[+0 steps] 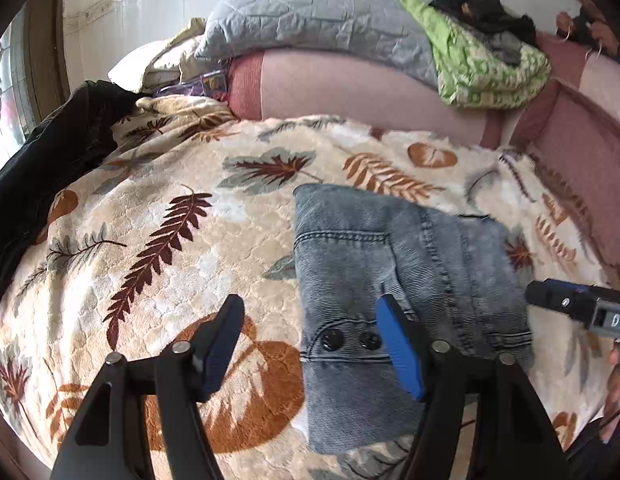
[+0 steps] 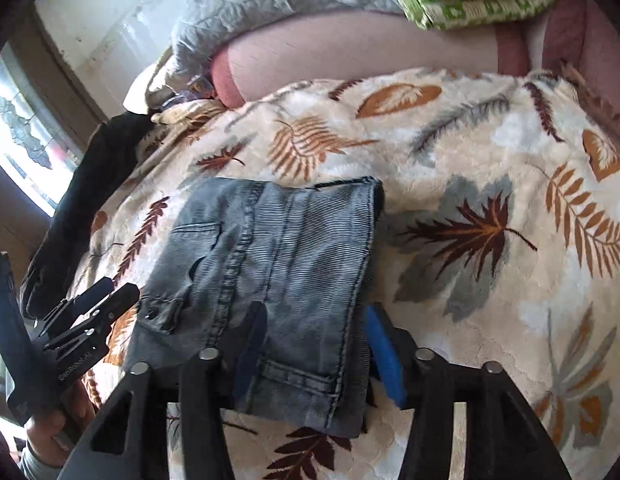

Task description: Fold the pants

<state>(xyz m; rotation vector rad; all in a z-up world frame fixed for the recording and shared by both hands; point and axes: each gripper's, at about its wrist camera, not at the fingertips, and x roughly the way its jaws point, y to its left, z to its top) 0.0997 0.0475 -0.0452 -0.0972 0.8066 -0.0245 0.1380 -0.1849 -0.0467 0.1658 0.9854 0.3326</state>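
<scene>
The jeans [image 1: 394,280] lie folded into a compact block on the blanket [image 1: 149,240], right of centre in the left view, so the folding looks done. The left claw [image 1: 314,344] hangs open over their lower left edge, gripping nothing. The right claw [image 2: 314,344] gapes above their near edge, empty too; neither needs a hold now.

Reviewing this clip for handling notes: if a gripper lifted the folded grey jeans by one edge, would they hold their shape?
Probably not. The folded grey jeans are soft stacked denim layers, so a one-edge lift would likely let them droop and unfold. They look fairly heavy for their size. On the plush leaf-print blanket a push would likely drag and bunch them.
</scene>
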